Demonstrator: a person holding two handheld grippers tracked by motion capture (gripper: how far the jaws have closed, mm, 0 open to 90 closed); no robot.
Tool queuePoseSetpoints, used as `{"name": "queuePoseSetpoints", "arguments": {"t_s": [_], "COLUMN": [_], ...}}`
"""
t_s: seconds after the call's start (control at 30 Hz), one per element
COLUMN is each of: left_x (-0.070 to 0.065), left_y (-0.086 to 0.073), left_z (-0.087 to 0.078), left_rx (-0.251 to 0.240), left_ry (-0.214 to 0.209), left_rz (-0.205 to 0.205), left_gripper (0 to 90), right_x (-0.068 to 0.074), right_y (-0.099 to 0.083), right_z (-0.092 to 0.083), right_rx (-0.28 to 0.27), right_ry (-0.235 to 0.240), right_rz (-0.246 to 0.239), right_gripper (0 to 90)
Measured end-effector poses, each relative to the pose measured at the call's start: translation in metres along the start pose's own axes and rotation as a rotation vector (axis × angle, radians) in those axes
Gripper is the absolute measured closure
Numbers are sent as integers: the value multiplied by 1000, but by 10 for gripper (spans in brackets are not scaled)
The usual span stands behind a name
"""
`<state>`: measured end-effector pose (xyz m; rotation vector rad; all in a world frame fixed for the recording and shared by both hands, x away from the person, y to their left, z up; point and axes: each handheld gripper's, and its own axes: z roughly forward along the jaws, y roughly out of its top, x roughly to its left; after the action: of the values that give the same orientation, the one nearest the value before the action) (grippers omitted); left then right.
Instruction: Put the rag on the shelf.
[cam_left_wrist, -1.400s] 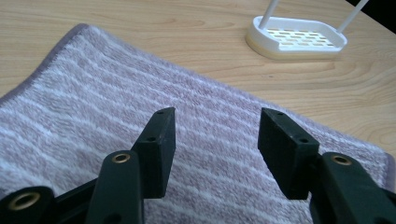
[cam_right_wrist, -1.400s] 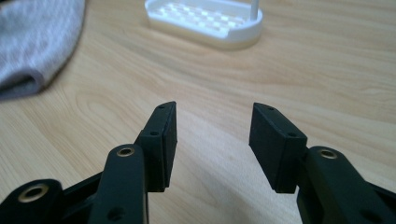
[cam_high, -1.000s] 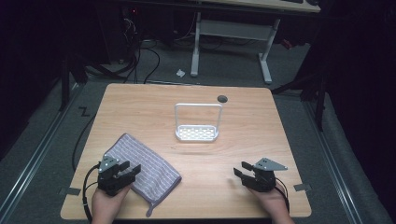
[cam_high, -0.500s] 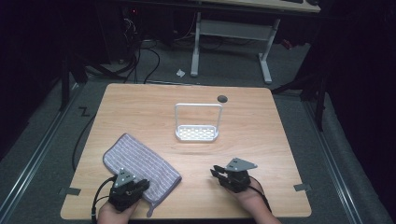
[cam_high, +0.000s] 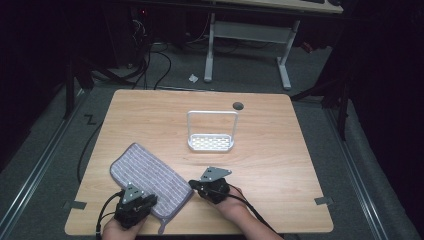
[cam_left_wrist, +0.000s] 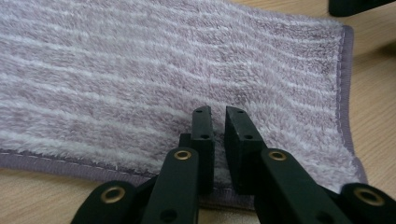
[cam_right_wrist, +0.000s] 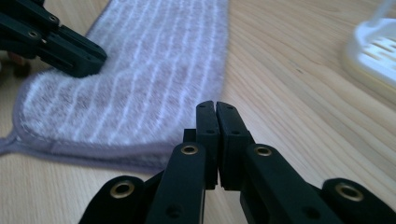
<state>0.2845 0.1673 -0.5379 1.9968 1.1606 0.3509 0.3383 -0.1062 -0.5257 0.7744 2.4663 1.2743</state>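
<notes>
Striped lilac terry towel on the wooden bench: left tongs slightly spread over its near edge, right tongs pressed together just beside it.

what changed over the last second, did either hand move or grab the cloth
The right tool moved left across the wooden table to the near-right edge of the purple striped terry cloth; its jaws are shut with nothing between them. The left tool shifted right and toward the person, jaws nearly shut over the cloth's near edge; a grip isn't clear. The cloth and the white wire-handled rack stayed put.
</notes>
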Motion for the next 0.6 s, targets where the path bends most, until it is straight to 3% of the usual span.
{"name": "queuePoseSetpoints", "arguments": {"t_s": [0.1,0.27,0.37,0.5,0.6], "left_x": [1,0,-1,-6,-7], "left_y": [0,0,1,4,8], "left_z": [0,1,2,8,14], "left_rx": [0,0,-2,-12,-25], "left_ry": [-4,-4,-8,-18,-47], "left_rz": [0,4,6,23,1], "left_gripper": [819,816,808,796,784], "right_x": [3,5,6,9,11], "right_y": [3,-3,-7,-21,-33], "right_z": [6,19,15,-4,-20], "right_rx": [12,86,85,87,82], "right_ry": [3,0,4,-1,1], "right_rz": [-13,-31,-32,-28,-9], "right_gripper": [891,894,894,897,900]}}
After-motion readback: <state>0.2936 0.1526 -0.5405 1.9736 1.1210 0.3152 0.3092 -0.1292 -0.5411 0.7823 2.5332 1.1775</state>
